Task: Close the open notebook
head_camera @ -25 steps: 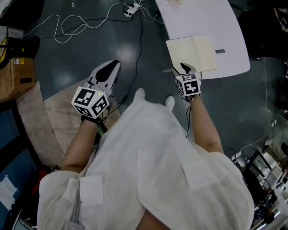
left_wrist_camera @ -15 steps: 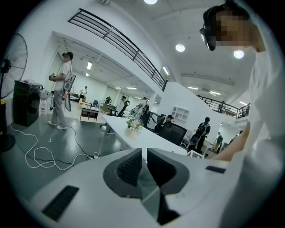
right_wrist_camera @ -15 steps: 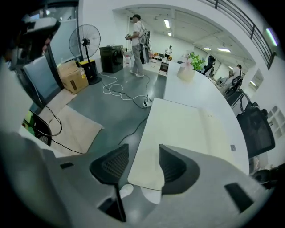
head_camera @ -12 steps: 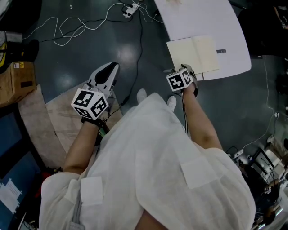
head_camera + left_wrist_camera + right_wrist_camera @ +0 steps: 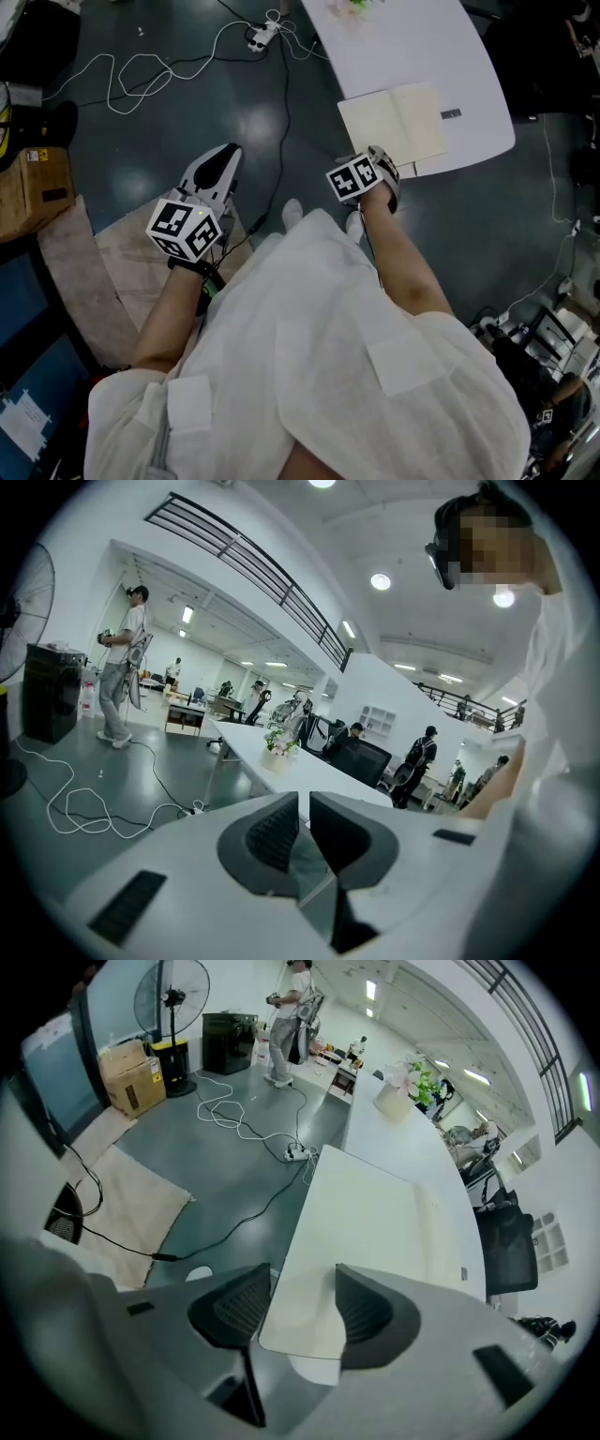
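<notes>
The open notebook (image 5: 394,122) lies flat with cream pages up on the near edge of the white table (image 5: 422,47). My right gripper (image 5: 382,157) points steeply down over the notebook's near left corner. In the right gripper view its jaws have just been opening and stand wide apart (image 5: 302,1277). The rounded corner of the notebook (image 5: 305,1321) lies between them with no pad pressing on it. My left gripper (image 5: 228,152) hangs over the floor to the left, far from the table. Its jaws (image 5: 305,801) are together with nothing in them.
White cables (image 5: 141,66) and a power strip (image 5: 255,37) trail over the dark floor. A cardboard box (image 5: 28,173) and a beige mat (image 5: 103,262) lie at the left. A small dark item (image 5: 451,113) sits beside the notebook. A fan (image 5: 173,997) stands far off.
My right gripper has tipped downward and sunk onto the notebook's near left corner, its marker cube swinging up toward the camera. The left gripper has stayed in place.
</notes>
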`<control>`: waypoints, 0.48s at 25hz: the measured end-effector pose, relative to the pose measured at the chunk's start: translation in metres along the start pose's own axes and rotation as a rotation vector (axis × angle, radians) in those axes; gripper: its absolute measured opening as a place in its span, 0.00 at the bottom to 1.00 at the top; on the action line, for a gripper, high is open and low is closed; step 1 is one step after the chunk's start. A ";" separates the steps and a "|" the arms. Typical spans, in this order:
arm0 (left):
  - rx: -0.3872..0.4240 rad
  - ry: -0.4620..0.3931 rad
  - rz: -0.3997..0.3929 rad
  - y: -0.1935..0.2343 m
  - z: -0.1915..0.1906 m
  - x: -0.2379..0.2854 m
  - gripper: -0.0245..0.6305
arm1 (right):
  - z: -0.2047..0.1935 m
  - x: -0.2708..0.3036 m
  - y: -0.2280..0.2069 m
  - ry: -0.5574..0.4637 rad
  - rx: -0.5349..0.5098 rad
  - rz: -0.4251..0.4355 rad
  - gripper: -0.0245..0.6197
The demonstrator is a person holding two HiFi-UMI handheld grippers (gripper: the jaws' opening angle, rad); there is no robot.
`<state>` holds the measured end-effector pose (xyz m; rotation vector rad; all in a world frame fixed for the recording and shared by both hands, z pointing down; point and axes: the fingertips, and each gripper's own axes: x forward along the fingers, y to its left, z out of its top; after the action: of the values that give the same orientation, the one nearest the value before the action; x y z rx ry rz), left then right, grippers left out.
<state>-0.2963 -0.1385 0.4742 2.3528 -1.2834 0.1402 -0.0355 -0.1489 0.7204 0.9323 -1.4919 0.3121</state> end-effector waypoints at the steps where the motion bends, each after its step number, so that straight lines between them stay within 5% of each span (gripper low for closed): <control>1: 0.001 0.001 -0.005 -0.002 0.000 0.001 0.09 | 0.000 0.000 0.000 0.001 0.010 0.004 0.38; 12: 0.014 -0.016 -0.040 -0.008 0.012 0.004 0.09 | 0.005 -0.027 -0.006 -0.049 0.093 0.090 0.30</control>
<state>-0.2893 -0.1429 0.4619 2.3941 -1.2463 0.1177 -0.0381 -0.1463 0.6925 0.9545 -1.5781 0.4299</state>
